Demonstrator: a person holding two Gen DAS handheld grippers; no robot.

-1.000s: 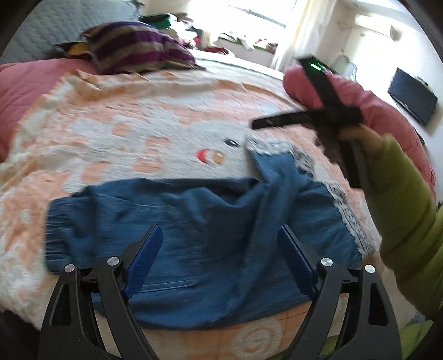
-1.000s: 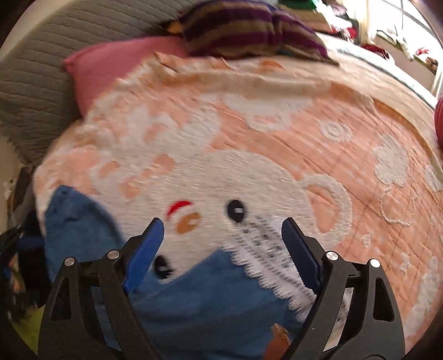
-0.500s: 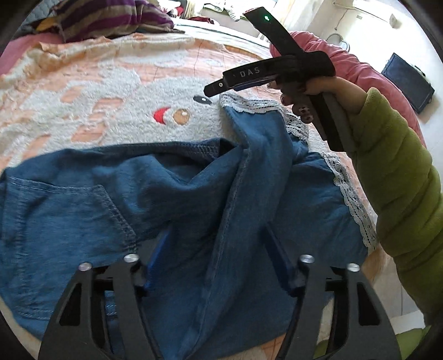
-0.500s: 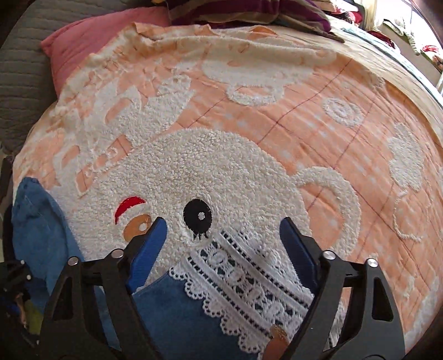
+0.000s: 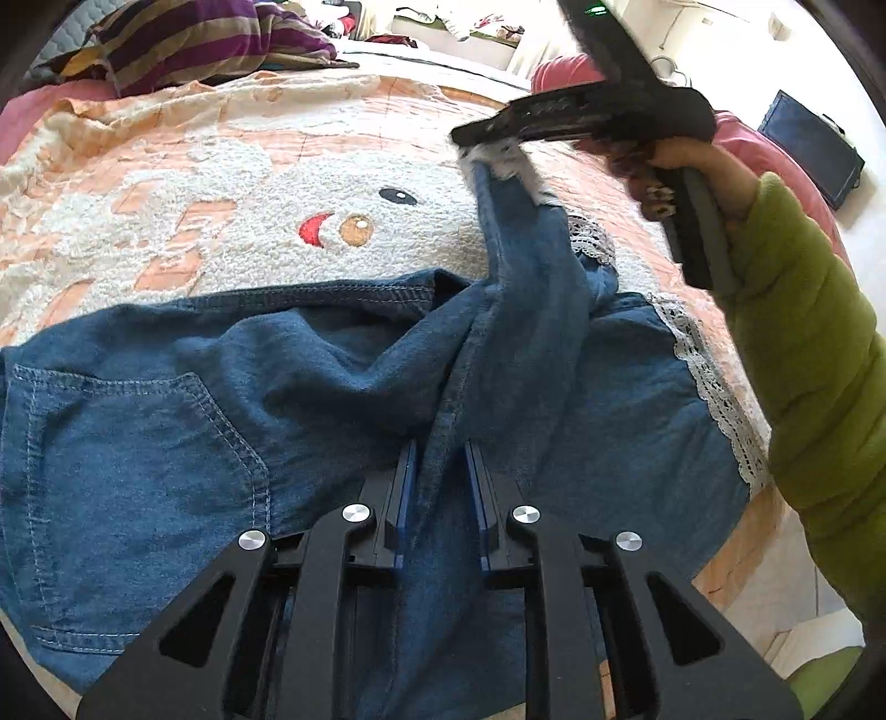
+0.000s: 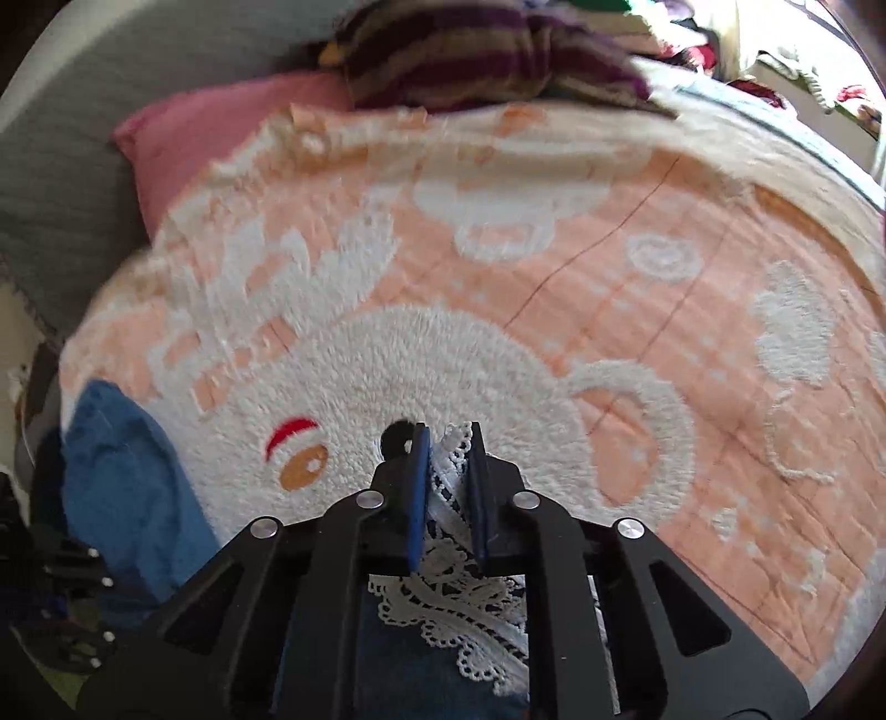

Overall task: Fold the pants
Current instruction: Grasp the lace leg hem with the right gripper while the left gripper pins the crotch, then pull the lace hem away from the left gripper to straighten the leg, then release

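Blue denim pants lie across an orange bear-pattern blanket on a bed, long axis left to right, lace cuffs at right. The left gripper pinches a raised fold mid-garment; the right gripper clamps one lace cuff, lifting it.

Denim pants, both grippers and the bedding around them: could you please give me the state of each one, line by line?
Denim pants: spread flat on the blanket, one leg lifted by its hem.
Lace hem: pinched, raised off the blanket.
Left gripper: shut on a denim fold along the seam.
Right gripper: shut on the lace hem.
Bear blanket: spread over the bed.
Striped pillow: lying at the far end.
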